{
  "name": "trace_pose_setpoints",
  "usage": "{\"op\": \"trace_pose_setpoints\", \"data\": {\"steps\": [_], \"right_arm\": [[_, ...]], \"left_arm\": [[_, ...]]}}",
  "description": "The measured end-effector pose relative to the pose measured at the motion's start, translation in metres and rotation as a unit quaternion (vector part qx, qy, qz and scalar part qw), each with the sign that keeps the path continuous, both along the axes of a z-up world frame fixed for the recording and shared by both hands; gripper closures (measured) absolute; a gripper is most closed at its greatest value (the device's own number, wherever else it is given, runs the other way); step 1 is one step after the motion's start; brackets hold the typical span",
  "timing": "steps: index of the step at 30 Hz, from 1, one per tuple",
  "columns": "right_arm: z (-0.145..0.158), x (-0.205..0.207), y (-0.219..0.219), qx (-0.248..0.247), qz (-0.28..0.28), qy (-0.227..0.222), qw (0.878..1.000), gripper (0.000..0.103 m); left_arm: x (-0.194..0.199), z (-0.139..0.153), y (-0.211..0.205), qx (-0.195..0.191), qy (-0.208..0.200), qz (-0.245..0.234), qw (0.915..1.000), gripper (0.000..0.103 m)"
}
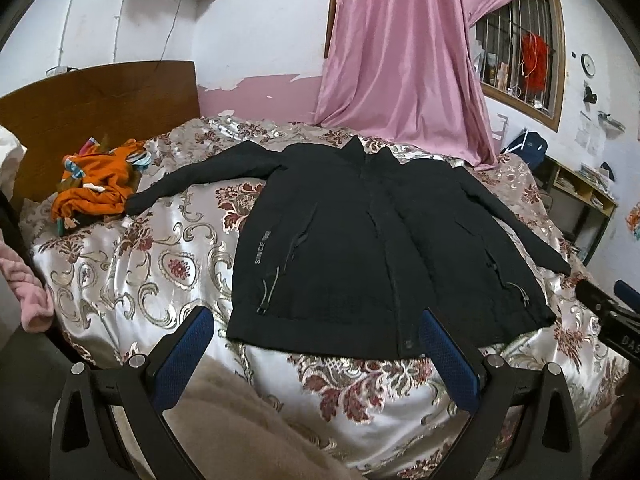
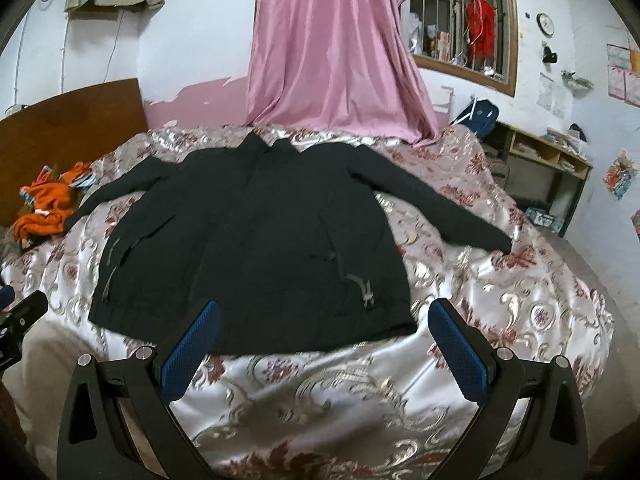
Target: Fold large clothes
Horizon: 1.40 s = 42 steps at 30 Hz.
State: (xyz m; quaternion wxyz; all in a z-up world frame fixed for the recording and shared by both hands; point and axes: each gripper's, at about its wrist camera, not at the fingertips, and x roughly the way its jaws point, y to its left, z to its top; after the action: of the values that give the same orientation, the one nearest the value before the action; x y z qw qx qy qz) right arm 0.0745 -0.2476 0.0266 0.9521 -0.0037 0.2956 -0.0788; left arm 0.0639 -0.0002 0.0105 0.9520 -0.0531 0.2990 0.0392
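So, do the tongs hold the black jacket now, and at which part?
Nothing is held. The left tongs and right tongs are both open, apart from the black jacket.

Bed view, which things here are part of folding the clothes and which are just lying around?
For the job:
black jacket, spread flat with its sleeves out
left gripper, open
right gripper, open
bedspread under the jacket

Just lying about:
orange clothes by the headboard
pink curtain
shelf
wall clock
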Motion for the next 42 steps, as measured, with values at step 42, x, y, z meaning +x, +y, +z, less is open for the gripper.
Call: {"op": "trace_pose_setpoints", "data": {"steps": [42], "right_arm": [[-0.143, 0.263, -0.337, 0.292, -0.237, 0.067, 0.924, 0.001]], "left_arm": [[0.463, -0.094, -0.253, -0.102, 0.097, -0.219, 0.9654, 0.001]]}}
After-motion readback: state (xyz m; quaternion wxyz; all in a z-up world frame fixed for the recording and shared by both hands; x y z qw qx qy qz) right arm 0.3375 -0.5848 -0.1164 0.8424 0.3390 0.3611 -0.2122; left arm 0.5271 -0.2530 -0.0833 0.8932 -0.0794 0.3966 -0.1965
